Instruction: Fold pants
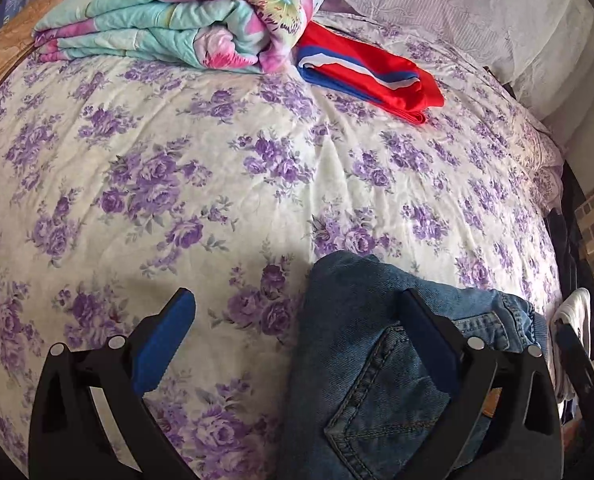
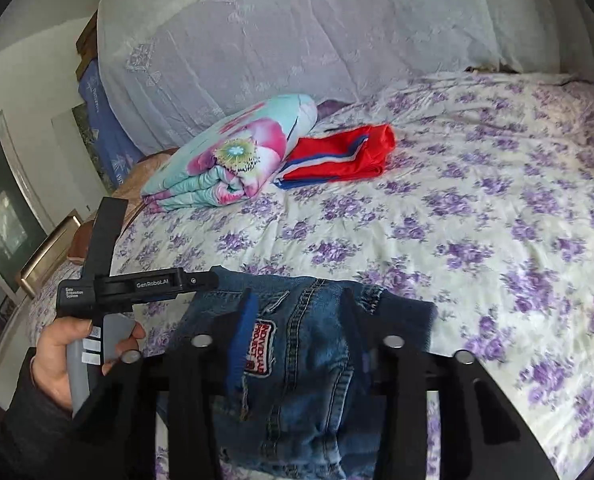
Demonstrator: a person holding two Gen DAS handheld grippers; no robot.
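No container is seen; everything lies on the bed point(image 1: 225, 184), which is covered by a white spread printed with purple roses. The jeans point(image 1: 377, 360) are bunched at the near edge of the bed, toward the right in the left wrist view, with a stitched back pocket turned up. In the right wrist view the jeans point(image 2: 309, 344) are seen with a red and white patch showing.

The left gripper point(image 1: 301, 344) is held with its 2 fingers spread wide; the left blue pad is seen over bare bedspread and the right finger over the denim, with nothing pinched. The right gripper point(image 2: 297, 332) is positioned with its 2 fingers on either side of a raised fold of the jeans; whether the denim is actually clamped cannot be told. The person's left hand point(image 2: 77, 356) is seen wrapped around the handle of the other tool.

At the far side a folded floral quilt point(image 1: 185, 28) is laid, and just to its right, touching it, a folded red garment point(image 1: 373, 76) with blue and white stripes. Behind both, pillows under a white lace cover point(image 2: 305, 40) are stacked
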